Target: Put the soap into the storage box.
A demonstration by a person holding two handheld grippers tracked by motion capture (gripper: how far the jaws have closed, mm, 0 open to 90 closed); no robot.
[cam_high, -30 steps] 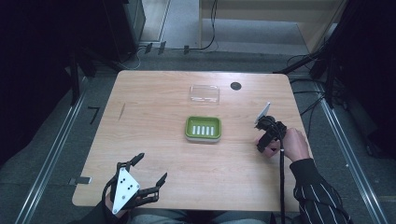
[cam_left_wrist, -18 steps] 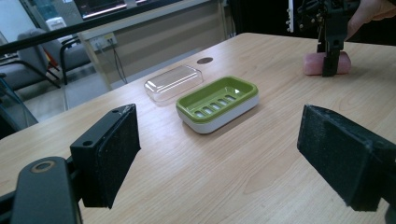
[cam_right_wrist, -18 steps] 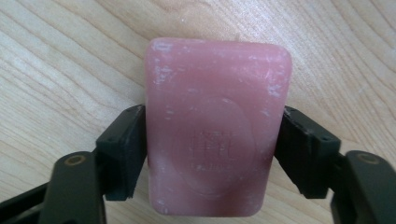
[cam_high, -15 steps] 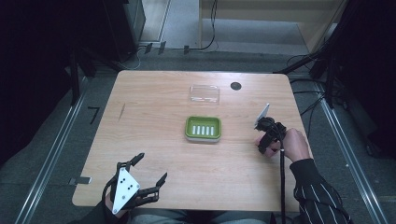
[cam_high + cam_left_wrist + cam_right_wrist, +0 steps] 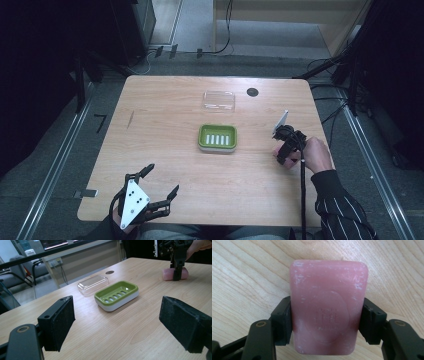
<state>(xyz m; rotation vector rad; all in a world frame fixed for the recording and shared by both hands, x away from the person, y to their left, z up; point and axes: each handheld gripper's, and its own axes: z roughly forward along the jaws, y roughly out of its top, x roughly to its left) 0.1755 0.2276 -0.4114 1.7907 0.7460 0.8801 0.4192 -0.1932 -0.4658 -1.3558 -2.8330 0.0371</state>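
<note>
Soap (image 5: 328, 307) underside hidden between right hand-held gripper (image 5: 327, 322) jaws

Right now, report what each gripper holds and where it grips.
Right gripper clamps the pink soap bar across its two long sides, on the table. Left gripper is open, holding nothing.

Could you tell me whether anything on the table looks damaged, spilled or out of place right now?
Nothing stands out. The pink soap sits between the right gripper's jaws, only scuffed white; the green dish lies flat, its clear lid apart behind it.
</note>
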